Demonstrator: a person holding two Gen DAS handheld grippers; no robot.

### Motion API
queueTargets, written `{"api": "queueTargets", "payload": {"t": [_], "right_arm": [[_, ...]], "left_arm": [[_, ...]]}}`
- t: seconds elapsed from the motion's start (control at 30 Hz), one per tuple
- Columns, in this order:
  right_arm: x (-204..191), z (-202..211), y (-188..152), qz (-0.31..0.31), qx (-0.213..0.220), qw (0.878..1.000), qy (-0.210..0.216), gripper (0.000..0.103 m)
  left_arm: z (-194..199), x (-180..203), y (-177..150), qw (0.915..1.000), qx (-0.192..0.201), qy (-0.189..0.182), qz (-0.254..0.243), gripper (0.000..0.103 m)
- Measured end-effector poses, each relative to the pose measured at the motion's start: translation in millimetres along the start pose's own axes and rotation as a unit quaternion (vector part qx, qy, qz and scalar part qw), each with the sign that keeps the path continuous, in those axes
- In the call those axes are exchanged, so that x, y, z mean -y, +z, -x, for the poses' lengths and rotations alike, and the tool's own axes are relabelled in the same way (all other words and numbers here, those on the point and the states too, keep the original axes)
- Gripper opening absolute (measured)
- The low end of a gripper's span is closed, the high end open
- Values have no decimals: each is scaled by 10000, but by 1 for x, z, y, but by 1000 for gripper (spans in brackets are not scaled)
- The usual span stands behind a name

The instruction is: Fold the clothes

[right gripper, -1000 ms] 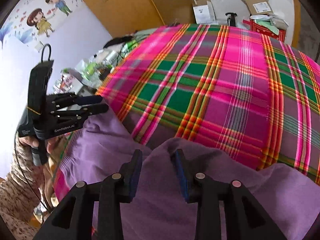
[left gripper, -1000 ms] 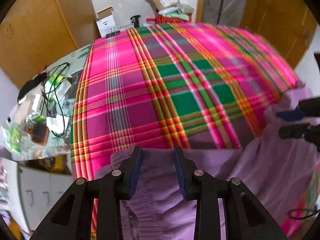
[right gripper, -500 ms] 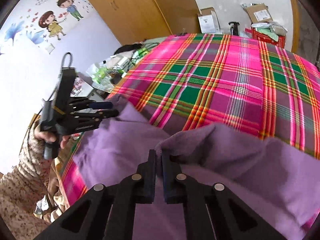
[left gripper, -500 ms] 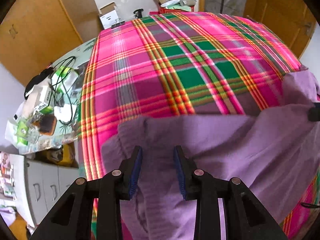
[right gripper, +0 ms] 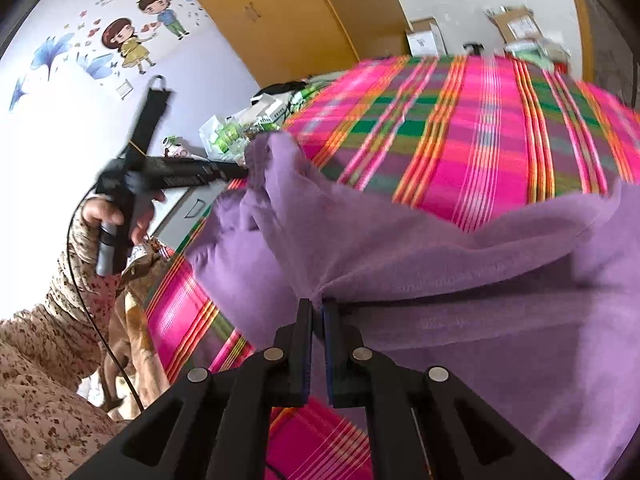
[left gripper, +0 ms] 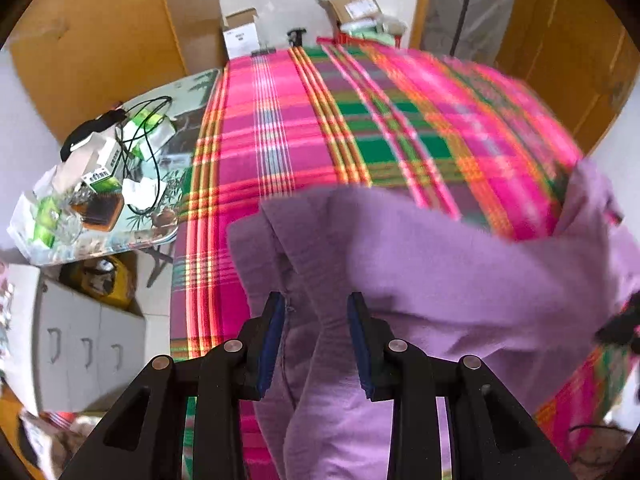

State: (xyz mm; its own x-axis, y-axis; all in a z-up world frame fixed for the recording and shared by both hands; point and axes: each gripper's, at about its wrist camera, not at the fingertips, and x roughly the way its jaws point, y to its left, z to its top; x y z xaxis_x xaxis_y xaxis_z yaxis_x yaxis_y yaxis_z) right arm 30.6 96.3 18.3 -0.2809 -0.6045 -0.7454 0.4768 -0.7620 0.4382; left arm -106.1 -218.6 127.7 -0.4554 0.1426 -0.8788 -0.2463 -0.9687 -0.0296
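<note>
Purple garment (right gripper: 460,280) between pinched right fingers (right gripper: 306,344)

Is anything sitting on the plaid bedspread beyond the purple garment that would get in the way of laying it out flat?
Nothing visible. The plaid bedspread beyond the purple garment looks bare to its far edge. The clutter sits on a side table, off the bed.

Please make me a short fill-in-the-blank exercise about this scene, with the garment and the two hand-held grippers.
1. The right hand-held gripper is shut on a garment whose colour is ___.
2. The left hand-held gripper is ___, with cloth between its fingers.
3. The plaid cover under the garment is mostly ___.
Missing words: purple; open; pink.
</note>
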Motion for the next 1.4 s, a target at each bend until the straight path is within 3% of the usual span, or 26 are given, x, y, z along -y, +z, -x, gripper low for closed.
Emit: {"api": "queueTargets", "payload": {"t": [0.13, 0.23, 0.57, 0.7, 0.8, 1.03, 1.4], "right_arm": [[3, -14, -14, -28, -265, 9996, -91, 5], [3, -17, -19, 5, -327, 9993, -206, 5], [2, -19, -23, 101, -572, 9978, -331, 5], [4, -23, -24, 87, -645, 9973, -327, 5], [6, -26, -26, 48, -703, 9970, -334, 5], [7, -27, -26, 27, -722, 9967, -357, 5], [7, -28, -28, -4, -752, 9965, -360, 5]], "left_arm": [[18, -8, 13, 9990, 341, -81, 269, 34], [13, -19, 25, 9974, 339, -186, 608, 34], [-29, -52, 50, 9892, -122, -488, 1378, 34], [-34, -74, 46, 9780, -206, -839, 1898, 34], [-45, -82, 45, 9691, -341, -1191, 2135, 43], [-69, -101, 44, 9413, -652, -1992, 2646, 43], [-72, -62, 37, 9431, -1034, -2399, 2059, 43]]}}
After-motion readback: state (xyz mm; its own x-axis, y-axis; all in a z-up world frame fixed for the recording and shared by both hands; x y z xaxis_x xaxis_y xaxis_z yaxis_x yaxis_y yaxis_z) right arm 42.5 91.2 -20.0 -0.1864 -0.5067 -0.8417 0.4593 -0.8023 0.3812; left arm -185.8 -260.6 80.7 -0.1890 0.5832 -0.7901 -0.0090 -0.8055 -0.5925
